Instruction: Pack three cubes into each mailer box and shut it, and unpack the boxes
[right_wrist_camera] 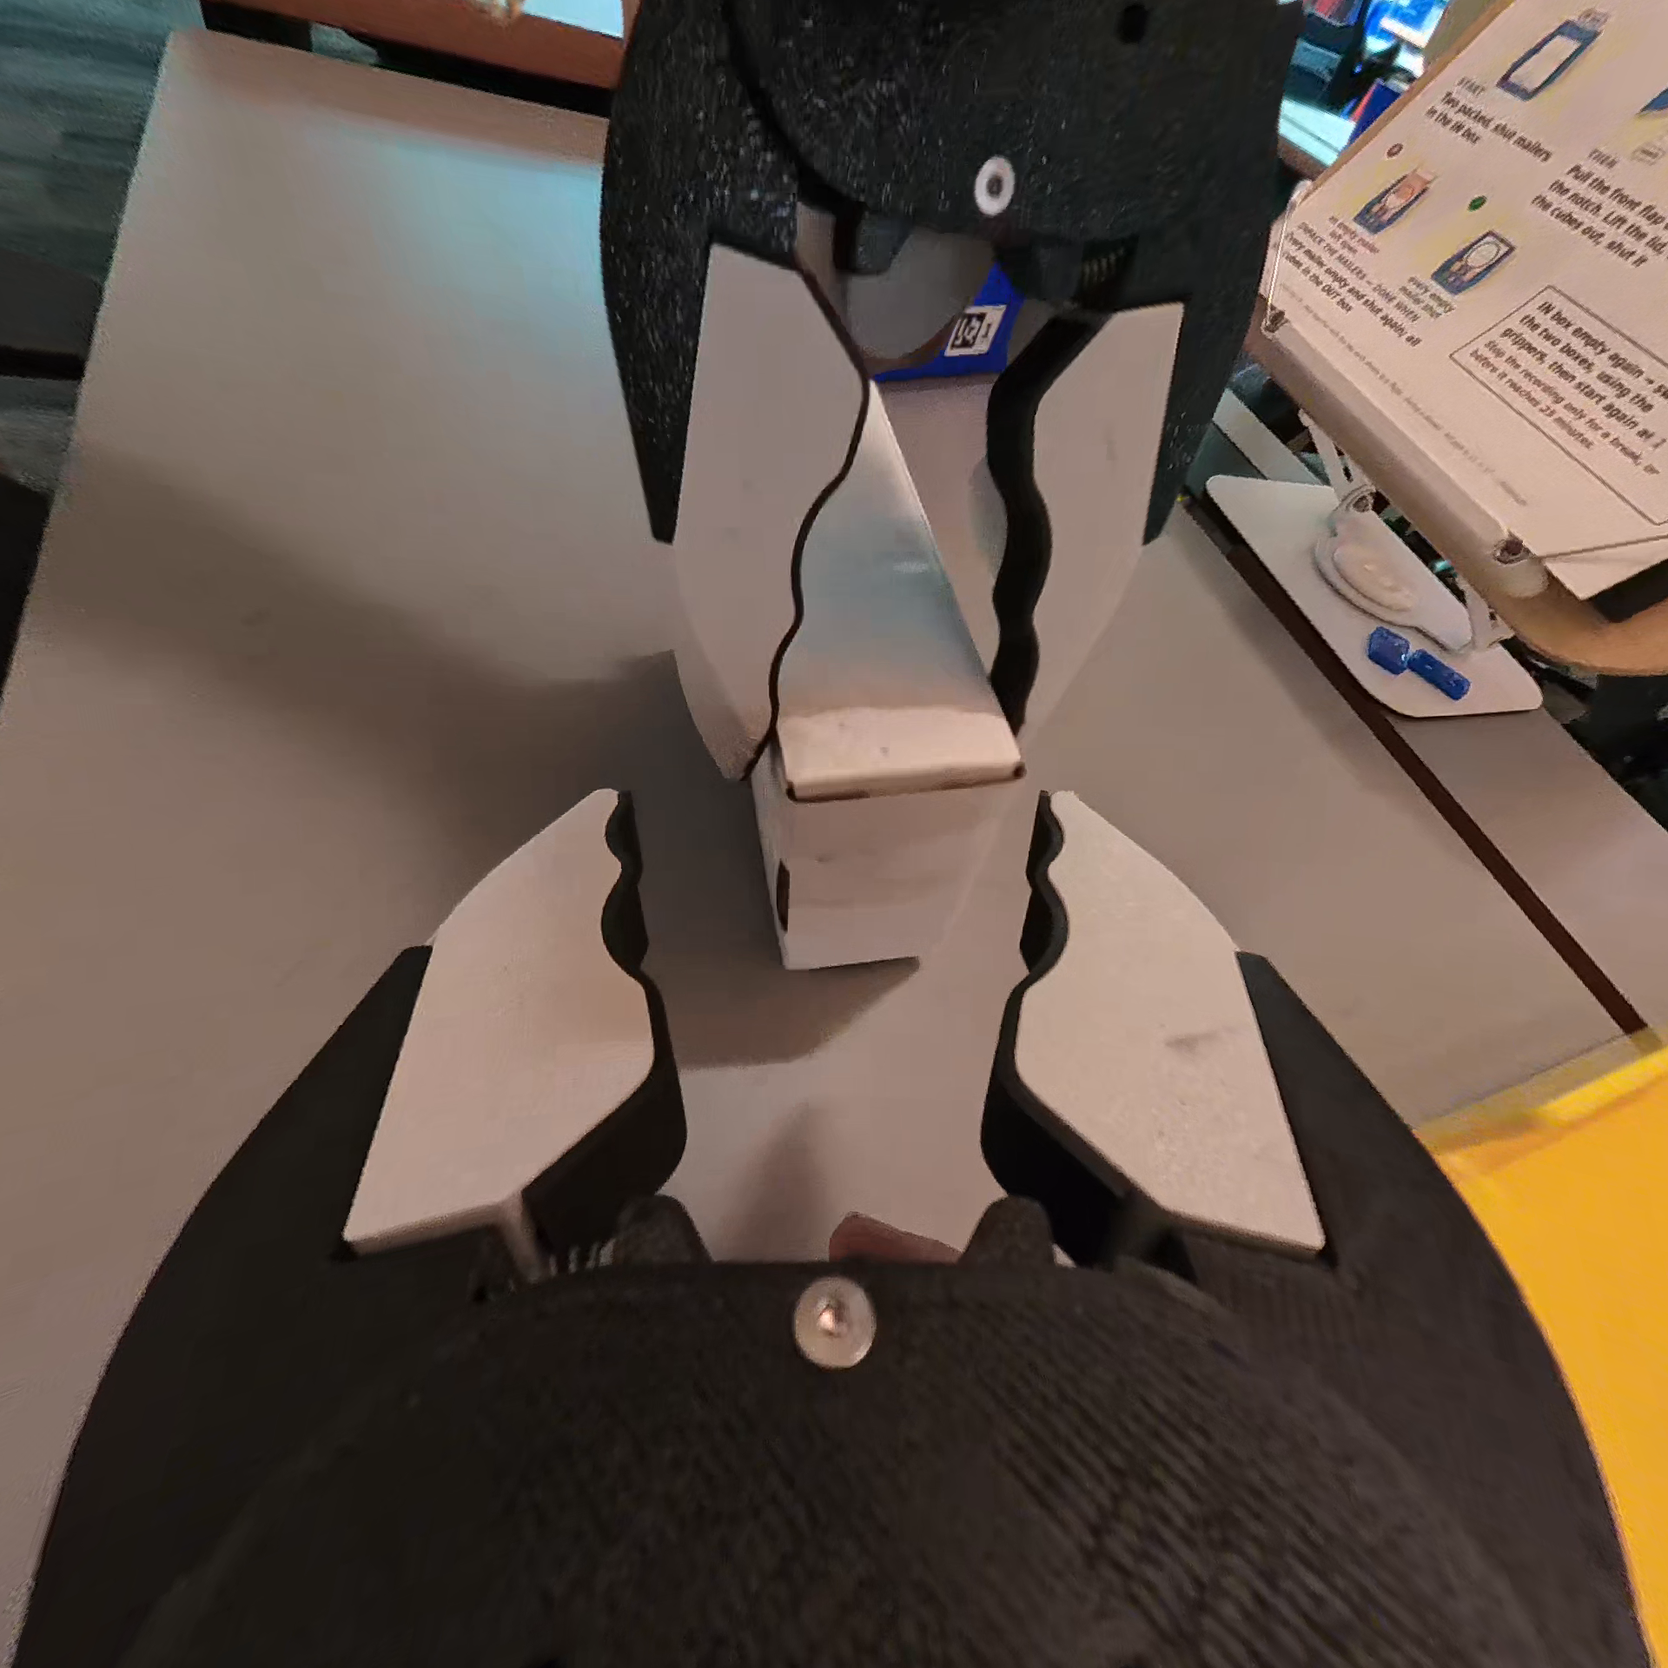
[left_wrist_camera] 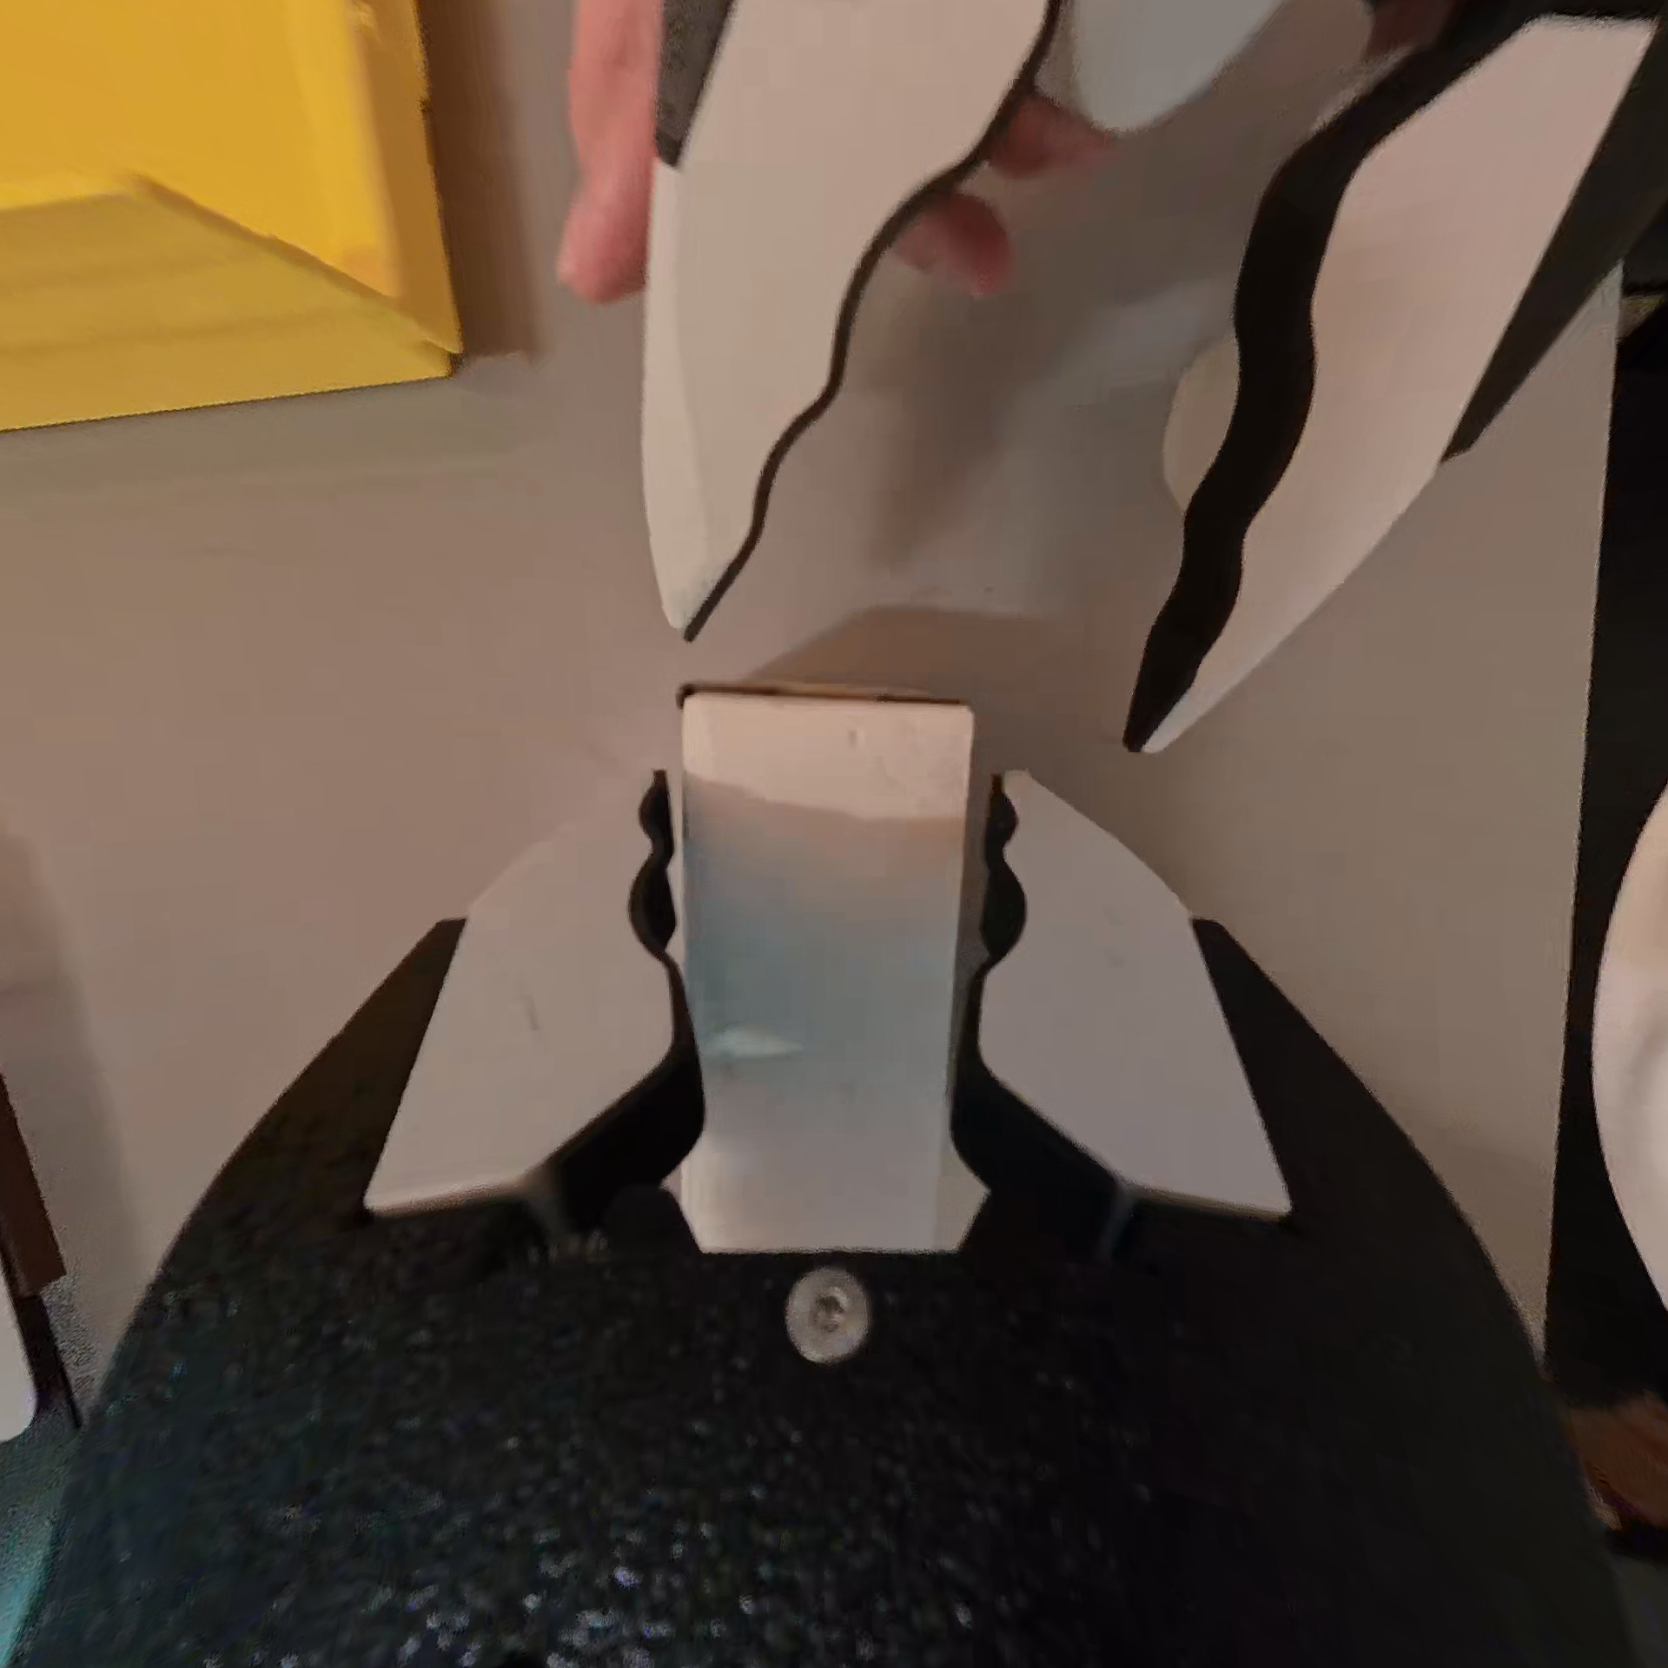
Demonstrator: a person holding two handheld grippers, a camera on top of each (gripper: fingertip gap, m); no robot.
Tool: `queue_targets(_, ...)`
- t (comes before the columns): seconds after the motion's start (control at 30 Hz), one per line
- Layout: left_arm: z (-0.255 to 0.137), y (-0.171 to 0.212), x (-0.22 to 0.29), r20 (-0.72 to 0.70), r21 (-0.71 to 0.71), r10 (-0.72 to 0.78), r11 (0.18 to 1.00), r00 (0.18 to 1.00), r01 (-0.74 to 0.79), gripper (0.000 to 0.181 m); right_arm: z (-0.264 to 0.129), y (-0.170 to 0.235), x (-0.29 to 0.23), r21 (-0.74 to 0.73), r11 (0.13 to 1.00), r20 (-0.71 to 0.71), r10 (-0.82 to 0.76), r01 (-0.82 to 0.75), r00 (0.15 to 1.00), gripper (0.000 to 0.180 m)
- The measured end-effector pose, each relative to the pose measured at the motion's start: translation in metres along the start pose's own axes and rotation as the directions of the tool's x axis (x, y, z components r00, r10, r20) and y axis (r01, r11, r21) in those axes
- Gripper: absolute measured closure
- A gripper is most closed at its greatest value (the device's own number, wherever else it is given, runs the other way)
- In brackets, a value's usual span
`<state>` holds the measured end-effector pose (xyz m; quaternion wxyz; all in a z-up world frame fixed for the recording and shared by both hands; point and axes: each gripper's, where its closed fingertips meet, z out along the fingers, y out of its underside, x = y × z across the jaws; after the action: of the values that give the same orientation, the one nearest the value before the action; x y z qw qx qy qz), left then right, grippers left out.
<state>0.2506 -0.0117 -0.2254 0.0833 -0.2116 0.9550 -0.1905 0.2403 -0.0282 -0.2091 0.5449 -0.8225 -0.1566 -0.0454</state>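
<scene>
The left gripper [left_wrist_camera: 823,785] pinches the white mailer [left_wrist_camera: 817,975] at frame centre; the right gripper [right_wrist_camera: 829,803], fingers spread, faces its front end without touching.

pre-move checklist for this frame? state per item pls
1. Left gripper clamped on the white mailer box: ok, jaws press both its sides.
2. Right gripper free: ok, open, empty, facing the box end.
3. Box shut: cannot tell; the end flap lies folded over, with a dark seam under it.
4. Cubes inside: cannot tell, interior hidden.
5. Box supported: ok, it stands on the grey table.
6. Yellow bin clear of both grippers: ok, off to the side.
</scene>
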Motion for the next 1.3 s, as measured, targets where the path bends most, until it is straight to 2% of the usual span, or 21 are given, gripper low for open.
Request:
queue_targets(0.07,-0.012,0.0,-0.007,0.039,0.103,-0.047,0.994,0.998,0.043,0.102,0.008,-0.002,0.005,-0.002,1.0,-0.036,-0.023,0.023,0.999,0.096)
queue_targets(0.13,-0.033,-0.002,-0.011,0.05,0.277,-0.105,0.957,0.993,0.088,0.098,0.015,-0.001,0.012,-0.008,0.999,-0.08,-0.038,0.038,0.996,0.094)
queue_targets(0.2,-0.055,0.009,-0.024,0.097,0.44,-0.186,0.889,0.978,0.125,0.093,0.019,0.001,0.019,-0.018,0.999,-0.12,-0.044,0.042,0.992,0.094)
queue_targets(0.27,-0.07,0.035,-0.043,0.133,0.561,-0.325,0.804,0.936,0.199,0.09,0.021,0.002,0.028,-0.021,0.999,-0.173,-0.046,0.043,0.984,0.095)
queue_targets(0.3,-0.074,0.05,-0.05,0.103,0.615,-0.401,0.745,0.91,0.258,0.09,0.022,0.003,0.032,-0.024,0.999,-0.193,-0.041,0.037,0.98,0.095)
queue_targets(0.37,-0.07,0.076,-0.049,-0.044,0.681,-0.499,0.619,0.866,0.391,0.088,0.022,0.003,0.034,-0.019,0.999,-0.201,-0.031,0.028,0.979,0.094)
queue_targets(0.43,-0.056,0.096,-0.037,-0.163,0.677,-0.507,0.566,0.846,0.47,0.087,0.021,-0.002,0.034,0.013,0.999,-0.195,-0.028,0.031,0.98,0.095)
queue_targets(0.53,-0.037,0.114,-0.031,-0.126,0.706,-0.5,0.562,0.857,0.432,0.084,0.023,-0.006,0.032,0.043,0.999,-0.172,-0.005,0.013,0.985,0.095)
queue_targets(0.67,-0.023,0.112,-0.027,-0.018,0.711,-0.433,0.628,0.901,0.316,0.084,0.029,0.002,0.031,0.014,1.0,-0.156,-0.007,0.009,0.988,0.095)
queue_targets(0.77,-0.018,0.11,-0.033,0.051,0.711,-0.406,0.656,0.912,0.252,0.094,0.032,0.005,0.03,0.003,1.0,-0.151,-0.007,0.007,0.988,0.095)
queue_targets(0.97,-0.01,0.103,-0.034,-0.002,0.711,-0.379,0.65,0.925,0.268,0.103,0.034,0.011,0.029,-0.014,1.0,-0.147,-0.011,0.009,0.989,0.095)
queue_targets(1.1,-0.009,0.099,-0.029,0.025,0.706,-0.333,0.673,0.943,0.219,0.109,0.031,0.011,0.028,-0.018,1.0,-0.151,-0.023,0.02,0.988,0.095)
queue_targets(1.23,-0.009,0.101,-0.022,0.027,0.687,-0.389,0.677,0.921,0.266,0.109,0.015,-0.005,0.037,-0.004,0.996,-0.239,-0.088,0.089,0.967,0.096)
queue_targets(1.3,-0.01,0.104,-0.016,0.044,0.671,-0.429,0.682,0.902,0.292,0.11,0.005,-0.012,0.039,-0.051,0.986,-0.281,-0.169,0.161,0.945,0.103)
